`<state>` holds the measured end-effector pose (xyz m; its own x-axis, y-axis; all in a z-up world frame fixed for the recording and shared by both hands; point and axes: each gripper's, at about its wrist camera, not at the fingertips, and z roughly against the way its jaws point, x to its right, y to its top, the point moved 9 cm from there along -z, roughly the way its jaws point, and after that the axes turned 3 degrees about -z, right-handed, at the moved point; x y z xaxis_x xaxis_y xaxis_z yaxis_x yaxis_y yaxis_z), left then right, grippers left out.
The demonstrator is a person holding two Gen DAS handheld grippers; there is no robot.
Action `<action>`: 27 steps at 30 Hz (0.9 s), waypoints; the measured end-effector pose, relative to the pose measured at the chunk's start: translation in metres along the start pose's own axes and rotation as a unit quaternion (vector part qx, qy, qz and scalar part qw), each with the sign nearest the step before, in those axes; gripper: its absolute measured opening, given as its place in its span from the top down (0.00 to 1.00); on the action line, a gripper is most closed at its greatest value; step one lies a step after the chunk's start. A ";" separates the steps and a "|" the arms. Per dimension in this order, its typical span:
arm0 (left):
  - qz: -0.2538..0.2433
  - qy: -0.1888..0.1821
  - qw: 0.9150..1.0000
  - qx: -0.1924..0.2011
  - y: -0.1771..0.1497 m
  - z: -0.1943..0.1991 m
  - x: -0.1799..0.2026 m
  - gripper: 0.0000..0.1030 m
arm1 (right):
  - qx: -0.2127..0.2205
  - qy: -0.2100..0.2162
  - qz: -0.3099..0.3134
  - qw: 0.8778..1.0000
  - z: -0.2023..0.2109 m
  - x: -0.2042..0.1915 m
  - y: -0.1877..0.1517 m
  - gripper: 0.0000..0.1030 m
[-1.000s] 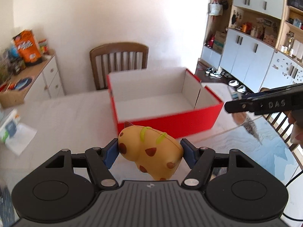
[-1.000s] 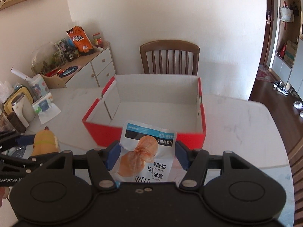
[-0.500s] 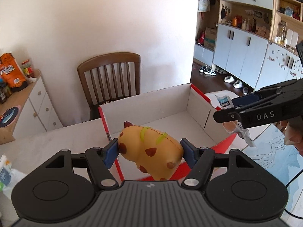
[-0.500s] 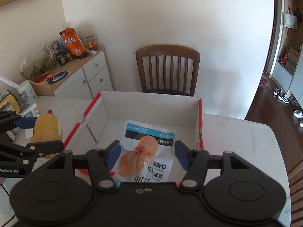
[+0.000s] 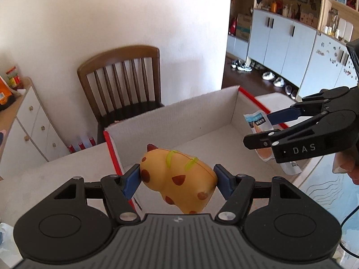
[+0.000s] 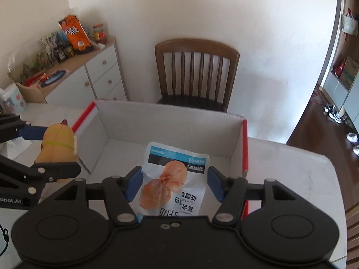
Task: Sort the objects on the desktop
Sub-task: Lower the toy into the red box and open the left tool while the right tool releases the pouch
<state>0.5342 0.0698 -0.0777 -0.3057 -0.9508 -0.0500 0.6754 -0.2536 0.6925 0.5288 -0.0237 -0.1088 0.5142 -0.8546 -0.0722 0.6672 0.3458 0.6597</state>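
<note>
My left gripper is shut on a yellow soft toy with brown spots and green stripes. It hangs over the near left corner of the open red box, which is white inside and holds nothing. My right gripper is shut on a white snack packet with an orange food picture, held across its width above the box's floor. The box's far wall stands behind the packet. Each wrist view shows the other tool: the right gripper with the packet, and the left gripper with the toy.
A brown wooden chair stands behind the box at the white table's far edge. A white sideboard with snack bags is at the left. Grey cupboards and shoes lie right. A hand shows at the right edge.
Both grippers have moved forward and a little down with their loads. The box was ahead of them before; now the toy and the packet hang over its opening.
</note>
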 end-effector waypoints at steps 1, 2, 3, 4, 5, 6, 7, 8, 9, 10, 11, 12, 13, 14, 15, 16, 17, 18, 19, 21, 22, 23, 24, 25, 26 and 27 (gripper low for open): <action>-0.001 -0.001 1.000 -0.005 -0.001 -0.006 -0.001 0.33 | -0.003 -0.003 -0.001 1.000 -0.005 0.001 -0.001 0.40; -0.003 -0.002 1.000 -0.009 -0.001 -0.012 -0.002 0.33 | -0.007 -0.005 -0.002 1.000 -0.008 0.001 -0.002 0.40; -0.006 -0.002 1.000 -0.014 -0.002 -0.018 -0.002 0.33 | -0.011 -0.007 -0.002 1.000 -0.012 0.002 -0.003 0.40; -0.008 -0.004 1.000 -0.019 -0.003 -0.023 -0.002 0.33 | -0.015 -0.007 -0.002 1.000 -0.016 0.002 -0.004 0.40; -0.011 -0.006 1.000 -0.024 -0.004 -0.029 -0.002 0.33 | -0.017 -0.008 -0.002 1.000 -0.019 0.001 -0.005 0.40; -0.014 -0.006 0.999 -0.030 -0.005 -0.035 -0.001 0.33 | -0.019 -0.009 -0.002 1.000 -0.023 0.001 -0.005 0.40; -0.018 -0.003 0.999 -0.035 -0.005 -0.040 -0.002 0.33 | -0.022 -0.010 -0.002 1.000 -0.027 0.000 -0.005 0.40; -0.019 -0.002 0.999 -0.041 -0.006 -0.045 -0.002 0.33 | -0.024 -0.012 -0.003 1.000 -0.030 0.001 -0.004 0.40; -0.020 -0.004 0.999 -0.048 -0.006 -0.050 -0.001 0.33 | -0.024 -0.013 -0.007 1.000 -0.034 0.001 -0.002 0.40; -0.022 -0.008 0.998 -0.055 -0.008 -0.055 0.000 0.33 | -0.028 -0.013 -0.011 0.999 -0.038 0.002 -0.002 0.40; -0.026 -0.012 0.998 -0.063 -0.009 -0.059 0.001 0.33 | -0.037 -0.015 -0.012 0.999 -0.043 0.004 -0.003 0.40; -0.033 -0.018 0.997 -0.073 -0.011 -0.064 0.004 0.33 | -0.047 -0.019 -0.012 0.999 -0.048 0.005 -0.005 0.40; -0.041 -0.021 0.996 -0.081 -0.013 -0.068 0.007 0.33 | -0.064 -0.027 -0.008 0.998 -0.054 0.006 -0.009 0.40; -0.049 -0.022 0.994 -0.090 -0.015 -0.072 0.009 0.33 | -0.084 -0.036 -0.005 0.996 -0.060 0.007 -0.014 0.39; -0.060 -0.022 0.993 -0.102 -0.018 -0.077 0.013 0.33 | -0.089 -0.042 0.006 0.995 -0.063 0.006 -0.016 0.40; -0.067 -0.023 0.991 -0.109 -0.020 -0.080 0.015 0.33 | -0.091 -0.045 0.022 0.995 -0.064 0.003 -0.018 0.40; -0.074 -0.025 0.990 -0.118 -0.022 -0.082 0.019 0.32 | -0.098 -0.042 0.025 0.994 -0.066 -0.001 -0.018 0.40; -0.080 -0.028 0.988 -0.128 -0.025 -0.086 0.022 0.32 | -0.106 -0.039 0.023 0.993 -0.068 -0.003 -0.019 0.40; -0.084 -0.031 0.987 -0.135 -0.028 -0.087 0.026 0.32 | -0.111 -0.040 0.022 0.993 -0.069 -0.005 -0.020 0.40; -0.099 -0.041 0.984 -0.146 -0.033 -0.090 0.034 0.32 | -0.119 -0.039 0.032 0.992 -0.072 -0.009 -0.023 0.40; -0.106 -0.042 0.982 -0.150 -0.034 -0.091 0.036 0.32 | -0.124 -0.040 0.038 0.991 -0.074 -0.011 -0.025 0.40; -0.110 -0.042 0.981 -0.151 -0.036 -0.091 0.038 0.32 | -0.126 -0.044 0.040 0.990 -0.075 -0.010 -0.026 0.40; -0.106 -0.040 0.982 -0.152 -0.037 -0.092 0.038 0.32 | -0.129 -0.047 0.040 0.990 -0.075 -0.009 -0.027 0.40; -0.101 -0.038 0.982 -0.154 -0.037 -0.093 0.037 0.31 | -0.132 -0.044 0.034 0.990 -0.076 -0.008 -0.028 0.39; -0.098 -0.039 0.982 -0.156 -0.038 -0.093 0.036 0.31 | -0.135 -0.039 0.026 0.990 -0.075 -0.007 -0.028 0.38; -0.099 -0.041 0.982 -0.157 -0.038 -0.094 0.036 0.31 | -0.135 -0.037 0.021 0.990 -0.075 -0.006 -0.028 0.37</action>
<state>0.5606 0.0285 -0.1736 -0.4960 -0.8632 -0.0940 0.7674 -0.4864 0.4177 0.5475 0.0007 -0.1824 0.5108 -0.8596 0.0126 0.7709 0.4644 0.4359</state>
